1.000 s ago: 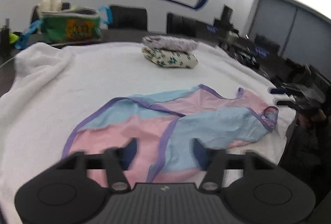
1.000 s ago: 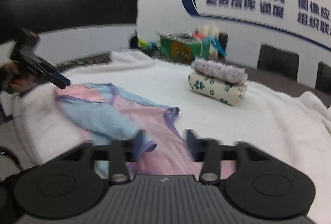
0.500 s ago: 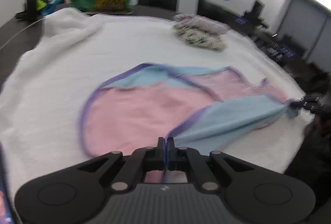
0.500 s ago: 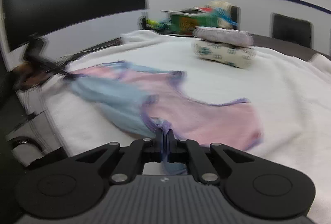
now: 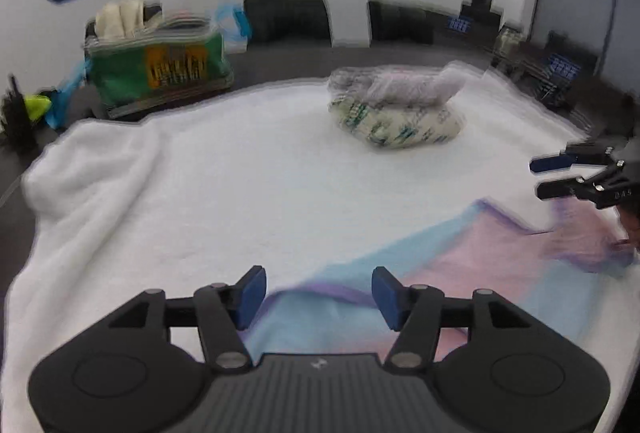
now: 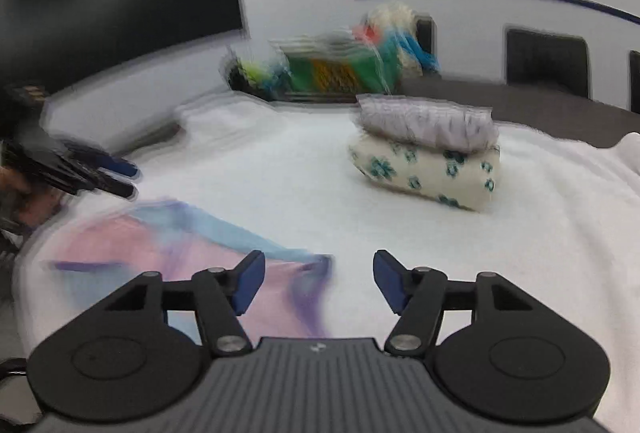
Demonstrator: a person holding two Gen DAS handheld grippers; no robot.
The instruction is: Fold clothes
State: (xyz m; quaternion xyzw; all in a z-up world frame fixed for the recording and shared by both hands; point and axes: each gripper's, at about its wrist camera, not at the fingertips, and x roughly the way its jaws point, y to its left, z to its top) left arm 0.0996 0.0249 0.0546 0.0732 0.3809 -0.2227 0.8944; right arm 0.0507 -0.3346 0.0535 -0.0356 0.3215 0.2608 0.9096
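A pink and light-blue garment with purple trim point(image 5: 460, 273) lies folded on the white towel-covered table point(image 5: 240, 193). It also shows in the right wrist view point(image 6: 180, 257). My left gripper point(image 5: 318, 293) is open and empty just above the garment's near edge. My right gripper point(image 6: 318, 281) is open and empty beside the garment's purple-trimmed corner. In the left wrist view the right gripper point(image 5: 560, 177) shows at the right edge, open above the garment. In the right wrist view the left gripper point(image 6: 108, 177) shows at the left.
Two folded clothes are stacked at the back of the towel point(image 5: 396, 113), a lilac one on a green-flowered cream one point(image 6: 428, 153). A green bag of items point(image 5: 156, 69) stands behind the towel at the left. Dark chairs line the far wall.
Both grippers were shut on the garment's edge half a second ago and are now open. The garment's near half has been laid over itself, and both views are blurred by motion.
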